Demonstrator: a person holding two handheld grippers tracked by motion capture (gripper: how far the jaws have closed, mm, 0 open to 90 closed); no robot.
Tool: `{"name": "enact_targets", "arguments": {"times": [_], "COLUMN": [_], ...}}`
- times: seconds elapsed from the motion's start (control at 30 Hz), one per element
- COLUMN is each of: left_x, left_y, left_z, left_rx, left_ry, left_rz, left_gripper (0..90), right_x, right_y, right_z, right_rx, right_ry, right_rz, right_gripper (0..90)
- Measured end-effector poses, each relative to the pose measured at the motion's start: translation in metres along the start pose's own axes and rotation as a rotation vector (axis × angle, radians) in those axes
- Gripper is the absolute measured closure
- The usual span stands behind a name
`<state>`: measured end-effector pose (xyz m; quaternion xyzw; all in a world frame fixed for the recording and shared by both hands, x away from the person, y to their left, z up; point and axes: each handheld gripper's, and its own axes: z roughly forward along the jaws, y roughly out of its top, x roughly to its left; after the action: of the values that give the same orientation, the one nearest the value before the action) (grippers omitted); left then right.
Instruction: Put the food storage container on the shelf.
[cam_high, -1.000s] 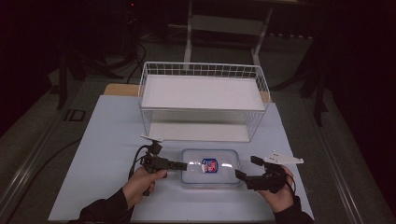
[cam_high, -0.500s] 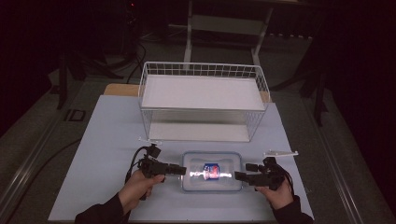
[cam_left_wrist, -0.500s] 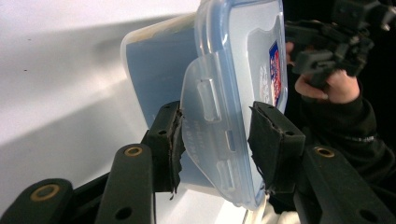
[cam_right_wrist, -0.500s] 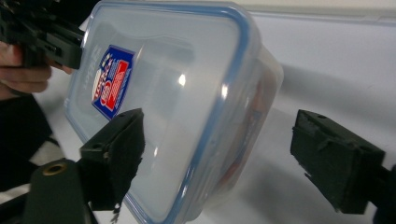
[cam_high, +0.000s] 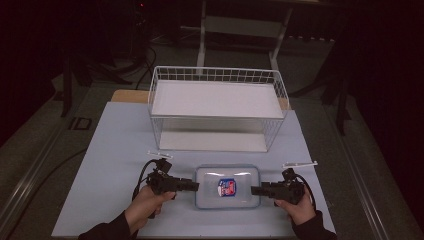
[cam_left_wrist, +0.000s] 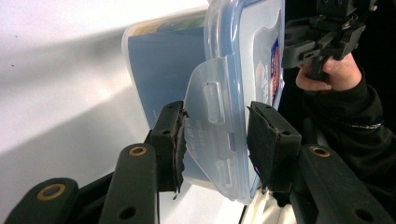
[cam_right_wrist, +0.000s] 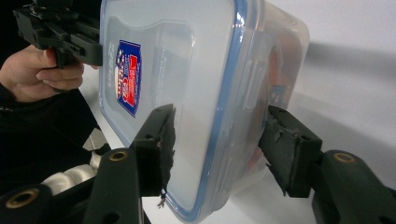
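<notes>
Evidently rigid, light and slick, the lidded container (cam_high: 228, 186) suits end-latch grips: left gripper (cam_high: 194, 186) at nine o'clock and right gripper (cam_high: 255, 189) at three straddle the latches, closing, neither visibly clamped.

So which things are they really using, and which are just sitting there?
In use:
- plastic box with a blue-rimmed lid
- left tool, its jaws around the box's side latch, just been closing
- right tool, its jaws around the box's other end, just been closing

Just sitting there:
- white wire basket
- pale blue table mat
</notes>
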<state>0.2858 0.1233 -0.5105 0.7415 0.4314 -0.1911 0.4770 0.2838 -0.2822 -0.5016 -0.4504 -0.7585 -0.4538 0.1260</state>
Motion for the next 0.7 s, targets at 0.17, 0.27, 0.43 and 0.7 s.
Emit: {"name": "enact_targets", "arguments": {"times": [0.17, 0.27, 0.43, 0.7], "left_x": [-0.005, -0.008, -0.007, -0.011], "left_y": [-0.003, -0.004, 0.0, 0.013], "left_z": [-0.001, -0.002, -0.006, -0.017], "left_rx": [-0.007, -0.016, -0.04, -0.095], "left_ry": [0.015, 0.032, 0.047, 0.072], "left_rz": [0.009, 0.028, 0.031, 0.078], "left_gripper": [58.0, 58.0, 57.8, 57.6], "right_x": [0.004, 0.006, 0.008, 0.013], "right_y": [-0.002, -0.002, 0.003, 0.026], "right_z": [-0.003, -0.004, -0.001, -0.002], "right_rx": [-0.007, -0.01, -0.02, -0.052], "right_ry": [-0.006, -0.011, -0.02, -0.028], "right_rz": [0.012, 0.008, -0.012, -0.063], "right_gripper": [48.6, 49.1, 49.2, 49.2]}}
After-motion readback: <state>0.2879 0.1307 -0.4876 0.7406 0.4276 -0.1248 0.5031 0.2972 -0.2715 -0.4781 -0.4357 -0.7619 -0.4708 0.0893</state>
